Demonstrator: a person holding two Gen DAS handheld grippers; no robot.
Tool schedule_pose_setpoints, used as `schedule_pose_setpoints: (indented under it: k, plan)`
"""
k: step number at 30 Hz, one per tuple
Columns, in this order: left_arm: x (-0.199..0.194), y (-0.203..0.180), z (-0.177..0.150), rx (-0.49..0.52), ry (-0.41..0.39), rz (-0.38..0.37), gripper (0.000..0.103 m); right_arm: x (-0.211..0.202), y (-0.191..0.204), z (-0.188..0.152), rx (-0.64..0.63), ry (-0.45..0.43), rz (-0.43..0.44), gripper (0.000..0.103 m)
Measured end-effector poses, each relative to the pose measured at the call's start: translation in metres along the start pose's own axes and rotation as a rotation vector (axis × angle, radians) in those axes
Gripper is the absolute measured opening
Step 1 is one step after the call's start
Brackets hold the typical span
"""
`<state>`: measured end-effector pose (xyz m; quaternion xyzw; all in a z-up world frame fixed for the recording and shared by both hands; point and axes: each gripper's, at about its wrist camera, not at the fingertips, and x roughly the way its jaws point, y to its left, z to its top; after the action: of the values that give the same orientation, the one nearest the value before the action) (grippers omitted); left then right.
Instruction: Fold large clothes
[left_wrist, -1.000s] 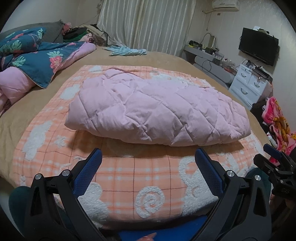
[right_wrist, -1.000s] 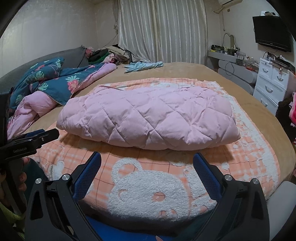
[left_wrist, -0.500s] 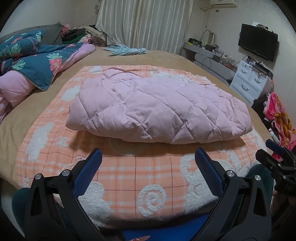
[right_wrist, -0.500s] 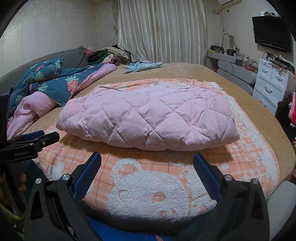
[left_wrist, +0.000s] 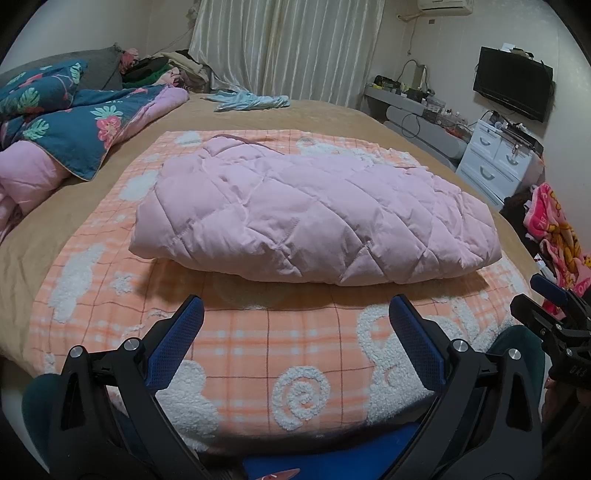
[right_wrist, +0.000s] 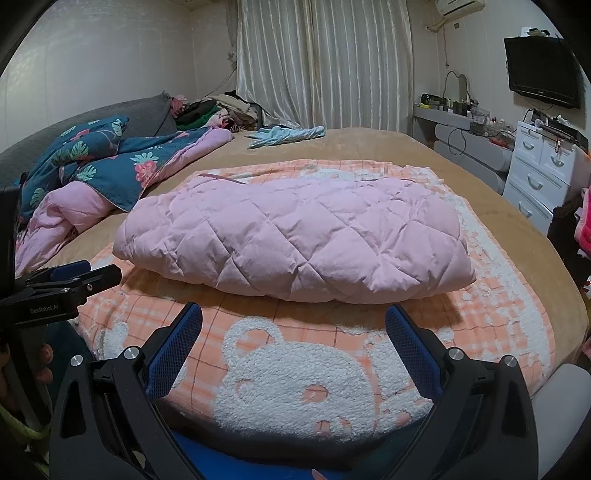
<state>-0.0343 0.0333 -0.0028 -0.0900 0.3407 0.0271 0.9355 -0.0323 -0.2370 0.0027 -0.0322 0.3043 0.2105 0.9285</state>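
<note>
My left gripper (left_wrist: 293, 314) and right gripper (right_wrist: 293, 321) hang with jaws released, empty, short of the folded pink quilted coat (left_wrist: 314, 218), its long axis parallel to the bed's (left_wrist: 332, 114) near edge.

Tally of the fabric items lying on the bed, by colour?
Pink: 1, quilted jacket
Orange plaid: 1, bear blanket
Dark blue floral: 1, duvet
Light blue: 1, small garment
Total: 4
</note>
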Motion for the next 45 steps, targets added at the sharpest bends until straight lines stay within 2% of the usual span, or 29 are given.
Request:
schedule_pose_setpoints:
  k: [45]
  plan:
    - [-0.0043, -0.0004, 0.0003, 0.003, 0.003, -0.003, 0.094, -0.0024, 0.0067, 0.0006, -0.023, -0.002, 0.004, 0.099]
